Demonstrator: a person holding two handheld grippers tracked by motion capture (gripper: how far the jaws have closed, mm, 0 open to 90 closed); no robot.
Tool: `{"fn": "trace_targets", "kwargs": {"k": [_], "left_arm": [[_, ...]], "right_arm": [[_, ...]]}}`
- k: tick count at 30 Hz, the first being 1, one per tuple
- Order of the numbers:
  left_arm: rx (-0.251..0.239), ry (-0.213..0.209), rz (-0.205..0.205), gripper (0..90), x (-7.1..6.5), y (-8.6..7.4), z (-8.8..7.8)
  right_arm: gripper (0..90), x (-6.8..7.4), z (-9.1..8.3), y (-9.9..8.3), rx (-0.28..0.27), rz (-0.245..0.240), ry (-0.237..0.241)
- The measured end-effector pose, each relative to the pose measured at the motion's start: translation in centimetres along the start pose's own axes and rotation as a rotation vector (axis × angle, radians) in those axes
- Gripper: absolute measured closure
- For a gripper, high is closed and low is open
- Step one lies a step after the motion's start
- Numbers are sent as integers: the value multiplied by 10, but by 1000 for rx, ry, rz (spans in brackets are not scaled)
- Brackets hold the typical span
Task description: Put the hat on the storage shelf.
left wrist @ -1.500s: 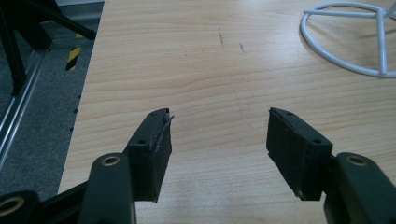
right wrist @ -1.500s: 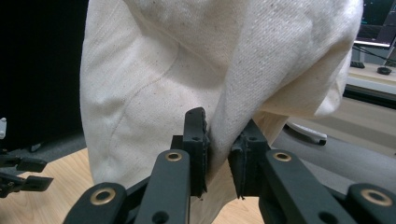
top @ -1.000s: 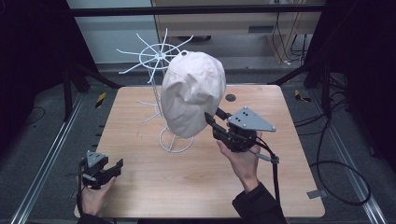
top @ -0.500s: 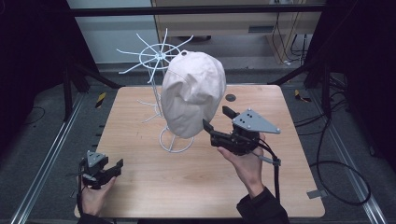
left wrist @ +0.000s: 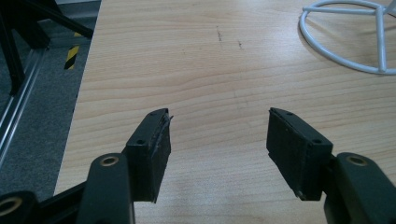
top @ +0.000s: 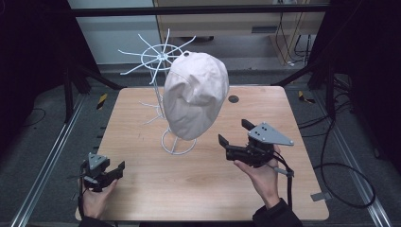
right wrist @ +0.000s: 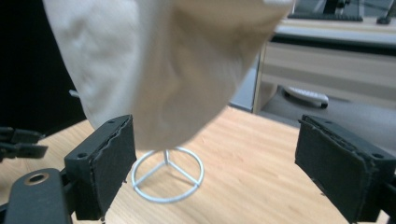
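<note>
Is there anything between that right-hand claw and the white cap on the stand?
Nothing visible. The right gripper stands open, apart from the cap, with bare table below the gap.

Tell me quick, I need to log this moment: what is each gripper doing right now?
Left gripper: open, nothing between its jaws, low over the table.
Right gripper: jaws just opened wide, empty, apart from the cap hanging on the wire stand.

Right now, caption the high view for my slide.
Cream cap hangs on white wire stand; right tongs open beside it, empty.
</note>
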State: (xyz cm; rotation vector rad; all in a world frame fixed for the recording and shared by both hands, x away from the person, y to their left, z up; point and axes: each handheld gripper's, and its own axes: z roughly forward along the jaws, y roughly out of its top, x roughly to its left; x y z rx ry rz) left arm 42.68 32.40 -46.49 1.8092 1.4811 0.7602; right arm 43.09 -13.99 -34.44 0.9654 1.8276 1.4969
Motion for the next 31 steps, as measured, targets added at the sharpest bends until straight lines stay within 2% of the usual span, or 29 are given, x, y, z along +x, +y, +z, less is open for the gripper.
{"fn": "trace_targets", "kwargs": {"k": [5,9,10,12,18,23,24,29,31], "left_arm": [[0,-2,3,389,-1,0,0],[0,-7,6,386,-1,-1,1],[-1,-6,5,385,-1,-1,1],[0,-9,6,384,-2,-1,2],[-3,-20,13,372,-2,-2,3],[-4,-39,21,352,-4,-4,5],[-5,-42,25,344,-4,-4,6],[-5,-54,37,332,-5,-5,7],[-6,-57,40,327,-5,-6,8]], "right_arm": [[118,-12,-3,-21,53,5,-24],[117,-24,-4,-41,114,11,-43],[117,-30,-6,-52,142,14,-59],[117,-33,-6,-56,153,16,-64],[126,-57,-14,-85,224,43,-114],[133,-74,-22,-101,256,73,-160],[136,-81,-24,-107,270,76,-181],[139,-93,-29,-120,302,107,-212],[140,-99,-30,-126,315,103,-232]]}}
